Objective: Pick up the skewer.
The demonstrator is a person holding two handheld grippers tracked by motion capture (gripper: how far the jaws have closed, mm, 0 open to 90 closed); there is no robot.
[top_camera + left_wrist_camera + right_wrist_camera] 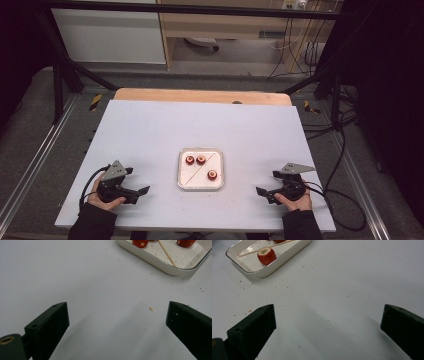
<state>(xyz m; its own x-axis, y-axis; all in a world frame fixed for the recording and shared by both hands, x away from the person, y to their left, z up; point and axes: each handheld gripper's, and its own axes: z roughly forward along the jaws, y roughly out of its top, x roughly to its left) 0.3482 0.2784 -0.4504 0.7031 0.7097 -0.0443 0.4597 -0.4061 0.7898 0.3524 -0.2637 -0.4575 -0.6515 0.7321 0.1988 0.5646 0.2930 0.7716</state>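
Both claws rest low at the near edge of the tabletop (150, 130), and I see each one spread wide with nothing between its jaws: the left claw (140, 192) at the near left, the right claw (264, 192) at the near right. Between them, a little farther, stands the white square tray (201, 187). In it lie three red cored fruits: two touching each other at the far left corner (195, 160), one alone (212, 174) toward the near right. A thin wooden skewer (200, 168) lies diagonal across the tray, between the pair and the single one.

I judge the step in hand is to reach into the tray. To do it well, I would bring the right claw to the single fruit, which is nearest to it, and the left claw to the near end of the skewer, coming from above so the jaws pass over the raised rim.

Room is good: the tabletop around the tray is bare, apart from small crumbs. Both hands sit close to the near edge, so I would move forward, not backward.
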